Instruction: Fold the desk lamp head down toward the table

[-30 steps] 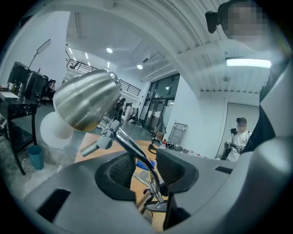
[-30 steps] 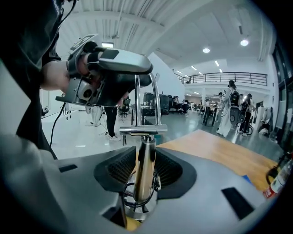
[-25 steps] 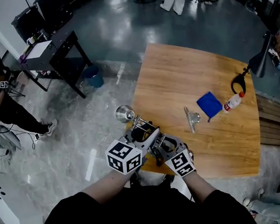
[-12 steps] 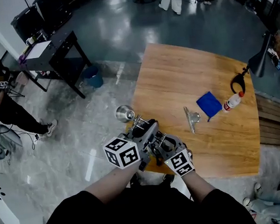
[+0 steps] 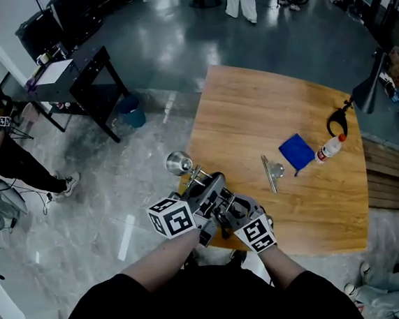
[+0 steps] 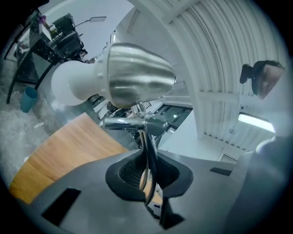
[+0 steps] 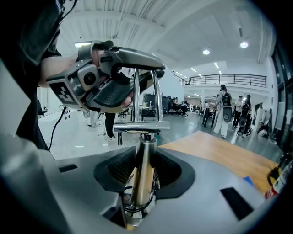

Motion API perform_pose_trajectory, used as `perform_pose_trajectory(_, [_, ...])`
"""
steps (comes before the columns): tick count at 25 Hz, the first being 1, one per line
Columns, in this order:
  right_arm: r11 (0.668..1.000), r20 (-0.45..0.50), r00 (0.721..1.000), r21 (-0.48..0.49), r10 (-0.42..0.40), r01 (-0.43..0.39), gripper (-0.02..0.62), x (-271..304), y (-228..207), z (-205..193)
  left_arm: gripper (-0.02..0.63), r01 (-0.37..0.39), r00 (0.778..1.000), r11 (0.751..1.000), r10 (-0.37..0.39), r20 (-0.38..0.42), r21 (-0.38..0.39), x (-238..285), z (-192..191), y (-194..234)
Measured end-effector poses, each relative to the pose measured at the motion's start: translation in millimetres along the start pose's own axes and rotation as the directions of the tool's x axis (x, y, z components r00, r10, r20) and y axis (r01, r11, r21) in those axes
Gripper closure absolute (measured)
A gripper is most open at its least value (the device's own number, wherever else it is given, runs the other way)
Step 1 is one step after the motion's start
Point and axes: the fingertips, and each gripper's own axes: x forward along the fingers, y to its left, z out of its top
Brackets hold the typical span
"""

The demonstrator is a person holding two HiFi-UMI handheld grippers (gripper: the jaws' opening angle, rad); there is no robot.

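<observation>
A chrome desk lamp stands at the near left corner of the wooden table. Its silver head hangs out past the table edge. In the left gripper view the head and its white bulb fill the upper left. My left gripper points level. Its jaws are closing on the lamp's thin arm rod, which runs between the pads. My right gripper is shut on the lamp's upright post, just below the cross bar. From the right gripper view, the left gripper sits on the two arm rods above.
On the right part of the table are a metal clip, a blue cloth, a white bottle with a red cap and a black clamp. A black desk and a blue bin stand on the floor to the left.
My left gripper has rolled about its own line, so its marker cube has turned, and its jaws have drawn in on the arm rod. The right gripper and the lamp post have stayed put.
</observation>
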Motion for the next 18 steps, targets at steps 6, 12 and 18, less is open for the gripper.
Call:
perform_pose_trajectory(6, [1.0,0.011,1.0,0.015,-0.004,0.004,0.479,-1.2,-0.3,1.3,0.568,0.014,1.0,0.993,-0.011,0.03,-0.118,-1.4,2.1,6.3])
perform_pose_trajectory(12, [1.0,0.017,1.0,0.021,-0.005,0.005,0.479,-3.9,0.9,-1.5,0.566,0.022,0.995,0.93,0.016,0.099,-0.366,-11.7,-5.8,39.7])
perform_pose_trajectory(18, [1.0,0.012,1.0,0.022,-0.003,0.002,0.479,-4.2,-0.2,0.3,0.567,0.131,0.983,0.805,-0.032,0.178,-0.578,-11.5,-9.0,61.7])
